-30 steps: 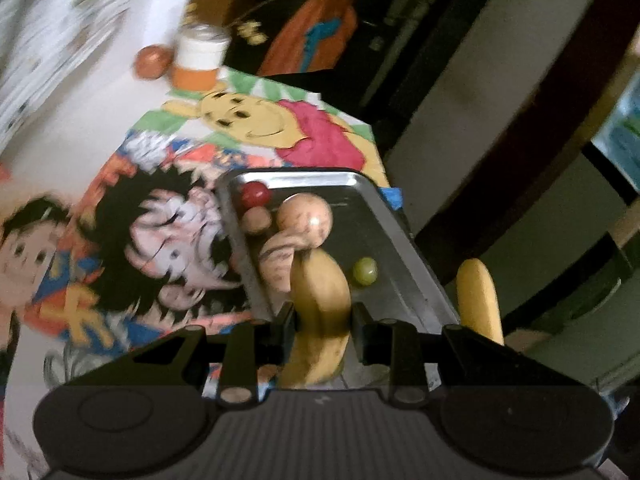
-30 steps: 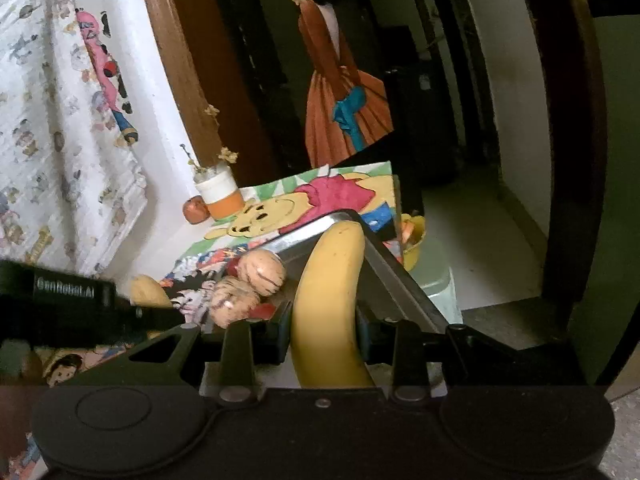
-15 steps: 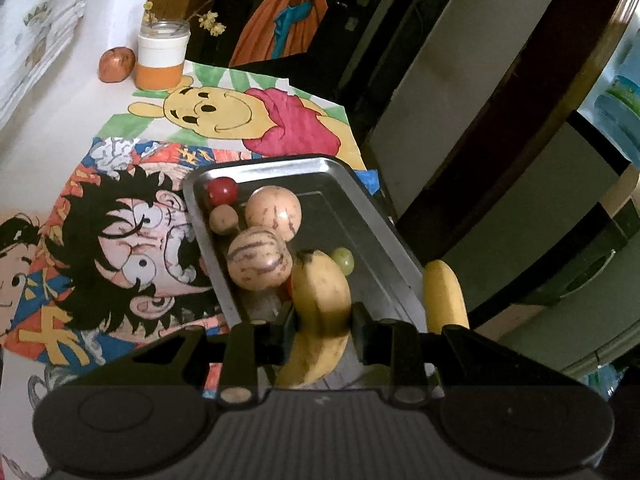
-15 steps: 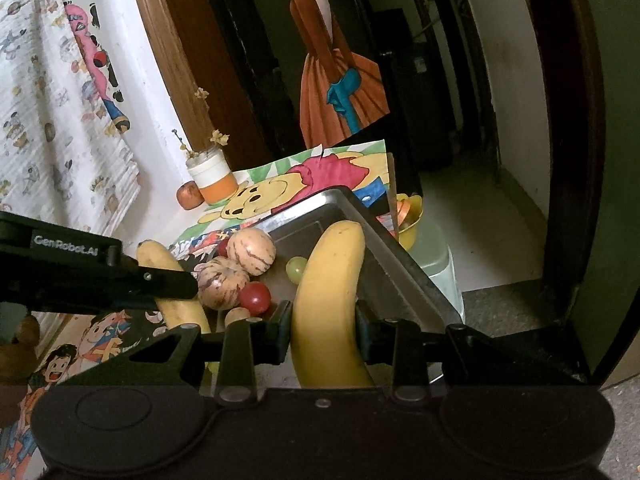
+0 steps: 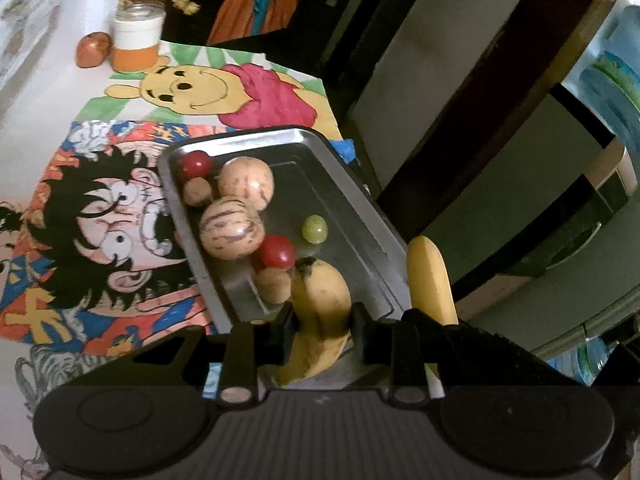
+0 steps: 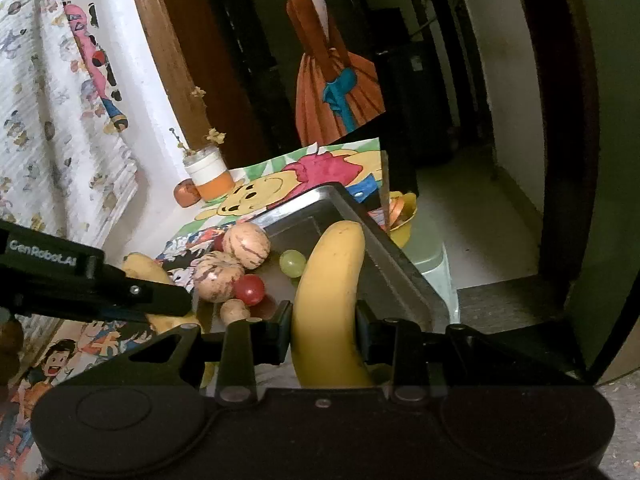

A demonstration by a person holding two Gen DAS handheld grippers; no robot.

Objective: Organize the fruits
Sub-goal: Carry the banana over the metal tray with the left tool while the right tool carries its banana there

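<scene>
My left gripper point(image 5: 322, 320) is shut on a brown-spotted banana point(image 5: 320, 300), whose tip hangs over the near end of a steel tray point(image 5: 352, 192). In the tray lie two pale striped melons point(image 5: 232, 228), two red fruits point(image 5: 276, 252), a green grape point(image 5: 315, 229) and two small tan fruits point(image 5: 273, 284). My right gripper point(image 6: 324, 330) is shut on a clean yellow banana point(image 6: 332, 280), which points over the tray's right side point(image 6: 392, 256). That banana point(image 5: 430, 280) also shows in the left wrist view. In the right wrist view the spotted banana point(image 6: 144, 270) shows at the left.
Cartoon drawings cover the white table point(image 5: 44, 92). A white-and-orange jar point(image 5: 136, 44) with dried flowers and a brown round object point(image 5: 94, 49) stand at the far end. The table edge drops off right of the tray. A yellow bowl point(image 6: 404, 216) rests on a green stool below.
The left wrist view has swung so more of the tray shows. In the right wrist view the left gripper and its banana have come in from the left. Both bananas stay gripped.
</scene>
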